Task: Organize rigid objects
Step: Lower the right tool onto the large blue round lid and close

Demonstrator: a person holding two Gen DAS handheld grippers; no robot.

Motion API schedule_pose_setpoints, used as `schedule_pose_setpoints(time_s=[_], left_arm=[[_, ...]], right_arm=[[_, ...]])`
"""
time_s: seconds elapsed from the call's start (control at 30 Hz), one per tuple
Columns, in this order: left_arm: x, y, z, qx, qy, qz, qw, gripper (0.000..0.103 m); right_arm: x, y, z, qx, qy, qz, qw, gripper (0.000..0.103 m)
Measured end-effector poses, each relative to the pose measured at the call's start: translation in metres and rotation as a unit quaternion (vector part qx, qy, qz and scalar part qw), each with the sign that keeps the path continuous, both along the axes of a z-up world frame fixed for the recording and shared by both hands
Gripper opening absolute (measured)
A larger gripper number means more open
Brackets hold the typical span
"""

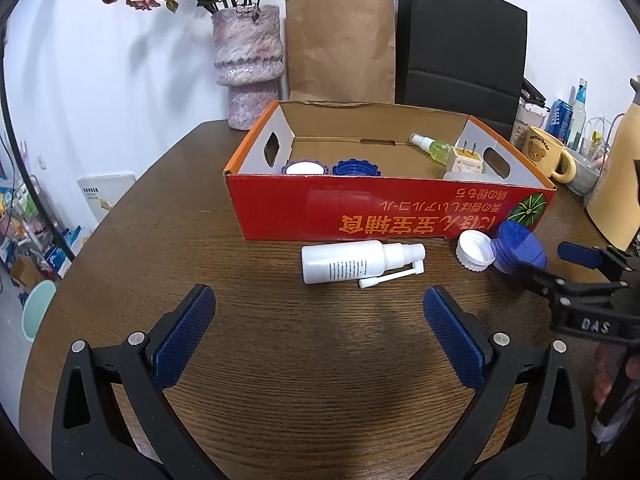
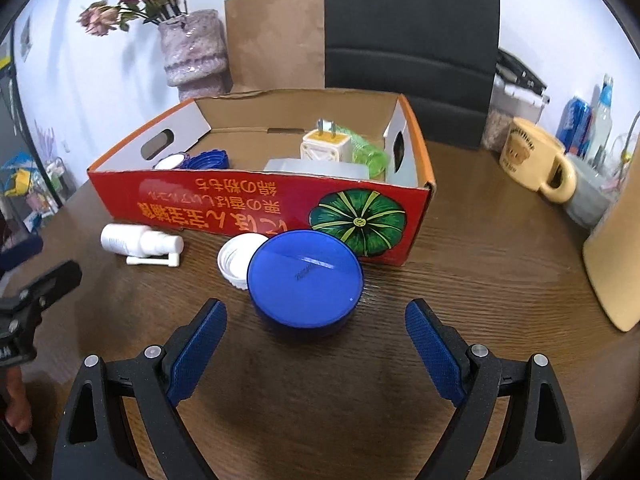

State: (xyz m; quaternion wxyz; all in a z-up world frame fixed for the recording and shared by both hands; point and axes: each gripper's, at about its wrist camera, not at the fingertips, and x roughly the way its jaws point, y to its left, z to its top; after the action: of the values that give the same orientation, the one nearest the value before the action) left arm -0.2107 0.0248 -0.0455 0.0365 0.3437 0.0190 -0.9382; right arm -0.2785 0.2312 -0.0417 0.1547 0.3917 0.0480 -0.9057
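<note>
- My left gripper [image 1: 318, 322] stands wide open above the bare wood of the table [image 1: 280, 380]; nothing lies between its blue pads and it holds nothing.
- My right gripper [image 2: 316, 332] is likewise spread wide and empty, its pads on either side of open table just short of the blue lid [image 2: 306, 276].
- The white spray bottle [image 1: 352, 260] lies on its side on the table, just in front of the red box [image 1: 380, 208] and ahead of my left gripper. Its long axis runs across the left wrist view, base to the left, nozzle end to the right.
- A thin white nozzle arm lies folded below the bottle's neck, roughly parallel to the body.
- The blue lid sits near the box's front wall, directly ahead of my right gripper, flat face turned up and tilted slightly toward me.
- The white cap [image 2: 236, 258] lies touching the blue lid's left edge, open side facing up and threads visible.
- Inside the box: at the left end, a blue ridged cap [image 1: 356, 168] and a white-centred one [image 1: 305, 168]; at the right end, a green spray bottle [image 1: 434, 146] lying tilted, nozzle toward the back, and a cream plug adapter [image 1: 466, 162] with prongs pointing up.
- A yellow bear mug [image 1: 546, 152] stands on the table to the right of the box, apart from it.
</note>
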Motion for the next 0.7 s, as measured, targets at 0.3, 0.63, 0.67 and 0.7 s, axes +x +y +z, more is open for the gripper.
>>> schedule_pose_setpoints(time_s=[0.3,0.63,0.67,0.7], left_arm=[[-0.003,-0.001,-0.002,0.004,-0.008,0.0,1.0,0.103],[-0.008,-0.01,-0.007,0.017,-0.019,0.008,0.9996,0.103],[-0.009,-0.01,-0.007,0.019,-0.021,0.009,0.9996,0.103],[-0.009,-0.01,-0.008,0.019,-0.022,0.01,0.9995,0.103]], right_arm=[[-0.012,-0.009,-0.005,-0.006,-0.014,0.01,1.0,0.071],[0.005,0.011,0.016,-0.029,0.041,-0.011,0.999,0.071],[0.007,0.013,0.019,-0.03,0.048,-0.014,0.998,0.071],[0.008,0.015,0.021,-0.031,0.052,-0.016,0.998,0.071]])
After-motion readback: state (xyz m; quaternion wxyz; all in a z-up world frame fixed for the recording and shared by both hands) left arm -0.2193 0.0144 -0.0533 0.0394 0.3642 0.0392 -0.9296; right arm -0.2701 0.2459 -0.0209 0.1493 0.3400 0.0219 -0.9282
